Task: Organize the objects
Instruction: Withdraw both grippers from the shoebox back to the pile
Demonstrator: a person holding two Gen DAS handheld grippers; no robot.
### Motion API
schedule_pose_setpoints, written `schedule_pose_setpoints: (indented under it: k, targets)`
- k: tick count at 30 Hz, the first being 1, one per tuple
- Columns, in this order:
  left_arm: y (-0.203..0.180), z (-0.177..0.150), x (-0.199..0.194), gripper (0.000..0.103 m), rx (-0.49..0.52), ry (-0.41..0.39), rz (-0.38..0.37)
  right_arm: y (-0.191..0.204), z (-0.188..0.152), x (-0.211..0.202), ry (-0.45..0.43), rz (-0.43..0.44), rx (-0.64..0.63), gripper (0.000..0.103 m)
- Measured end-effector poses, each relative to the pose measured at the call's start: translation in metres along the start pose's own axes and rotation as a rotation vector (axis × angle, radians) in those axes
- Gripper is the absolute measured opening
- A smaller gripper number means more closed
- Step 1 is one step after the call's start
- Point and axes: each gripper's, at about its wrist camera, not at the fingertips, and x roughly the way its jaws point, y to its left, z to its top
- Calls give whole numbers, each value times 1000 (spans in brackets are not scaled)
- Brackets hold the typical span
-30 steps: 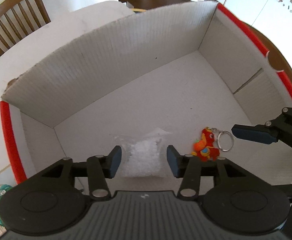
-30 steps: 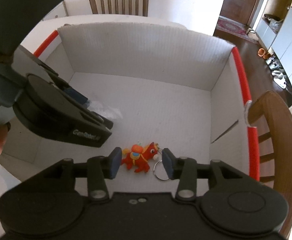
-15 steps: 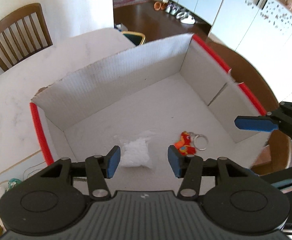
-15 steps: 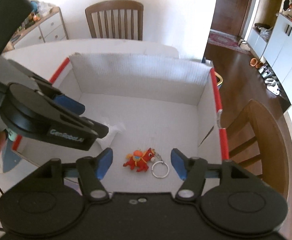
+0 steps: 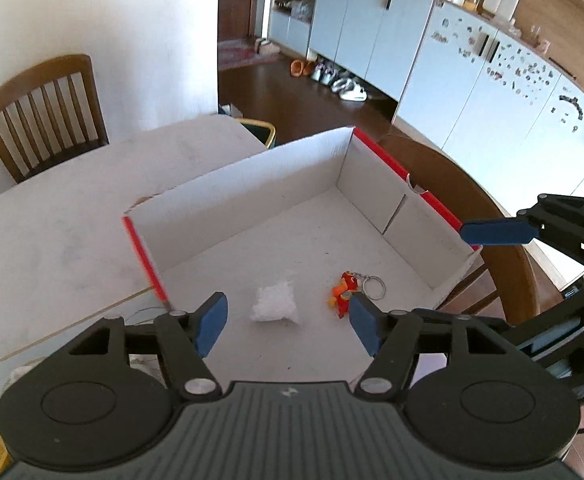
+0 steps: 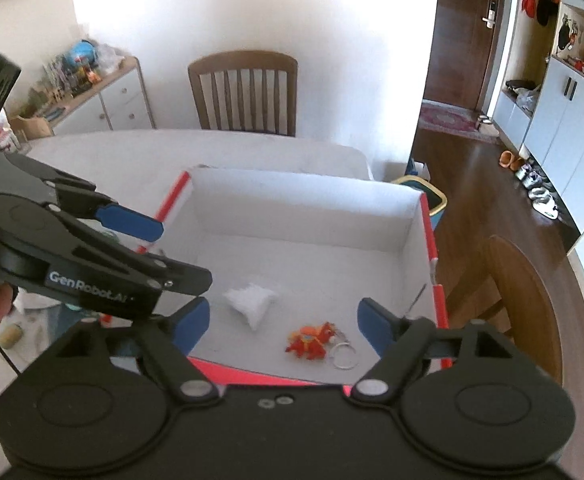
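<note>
I am above a pale, faintly marbled table (image 5: 52, 248) on which an open white cardboard box (image 5: 252, 184) with red-taped edges sits. A wooden slat-back chair (image 6: 244, 92) stands against the white wall at the far side, and a second wooden chair (image 6: 531, 300) curves beside the box's right wall. Past the table lie dark wood flooring, a row of shoes (image 5: 339, 80) and light cabinets (image 5: 371, 20) dotted with small stickers. My left gripper (image 5: 288, 326) is empty, its jaws opening, with nothing between them; on the box floor beneath it lies a small clear bag of white bits (image 5: 274, 305). My right gripper (image 6: 283, 324) is likewise empty and its jaws are opening, above the red and orange toy keychain (image 6: 308, 342) with its metal ring (image 6: 343, 354), which lies on the box floor just right of the bag, apart from it. Clutter beside the box's left wall is mostly hidden behind my left gripper and too blurred to name. On a sideboard (image 6: 104, 96) at the far left, the small items are too tiny to make out.
</note>
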Motion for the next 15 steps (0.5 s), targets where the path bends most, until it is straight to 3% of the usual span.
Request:
schedule_pose_setpoints:
  k: [2, 8, 15]
  targets:
    - [6, -7, -10, 74, 5, -21, 3, 9, 0, -8, -17, 0, -3, 88]
    - [31, -32, -46, 80, 0, -77, -5, 37, 2, -24, -62, 12, -5, 98]
    - [66, -66, -78, 86, -34, -122, -23, 80, -4, -37, -109, 9, 3, 102]
